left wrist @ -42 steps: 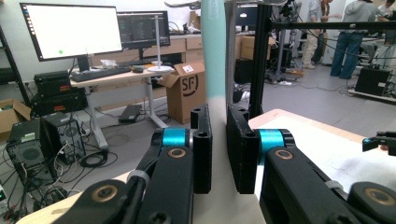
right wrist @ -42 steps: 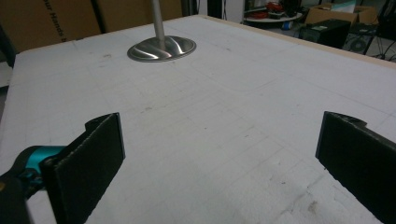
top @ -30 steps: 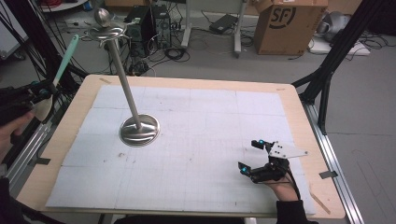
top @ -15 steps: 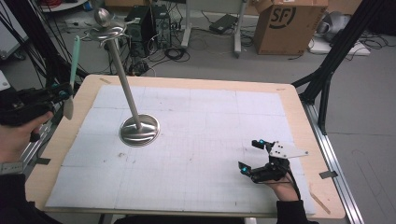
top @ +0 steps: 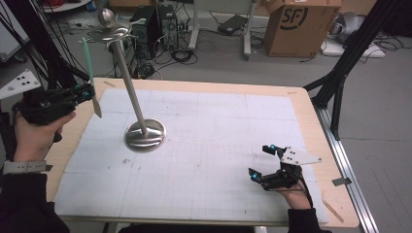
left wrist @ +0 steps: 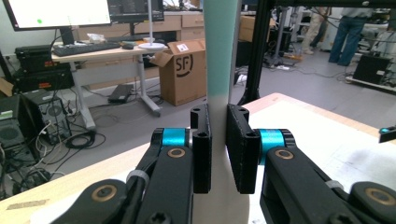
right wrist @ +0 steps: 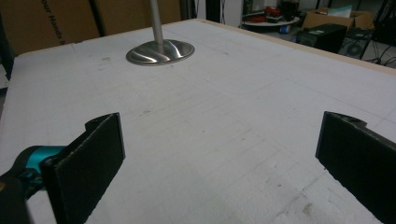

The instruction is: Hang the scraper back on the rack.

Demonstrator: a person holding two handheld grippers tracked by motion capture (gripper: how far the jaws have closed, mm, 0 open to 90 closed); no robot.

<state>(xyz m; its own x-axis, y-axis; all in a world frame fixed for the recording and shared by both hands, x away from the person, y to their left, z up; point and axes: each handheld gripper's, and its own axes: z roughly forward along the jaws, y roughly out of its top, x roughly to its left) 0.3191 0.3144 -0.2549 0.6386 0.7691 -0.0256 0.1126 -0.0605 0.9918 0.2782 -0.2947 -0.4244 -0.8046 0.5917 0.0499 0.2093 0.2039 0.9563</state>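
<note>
I'm gripping a flat, smooth teal spatula (top: 89, 68) in my left gripper (top: 88, 93); right gripper (top: 265, 162) is gaping wide, holding nothing, near the shiny steel stand (top: 145, 134).

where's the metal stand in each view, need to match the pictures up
High view: the metal stand is left of centre, round base on the white mat, pole leaning up-left to its top.
Left gripper view: I can't make it out; a pale green stick sits in the left tongs.
Right gripper view: its base is at top, left of centre.
Shared landmark: the white mat.
</note>
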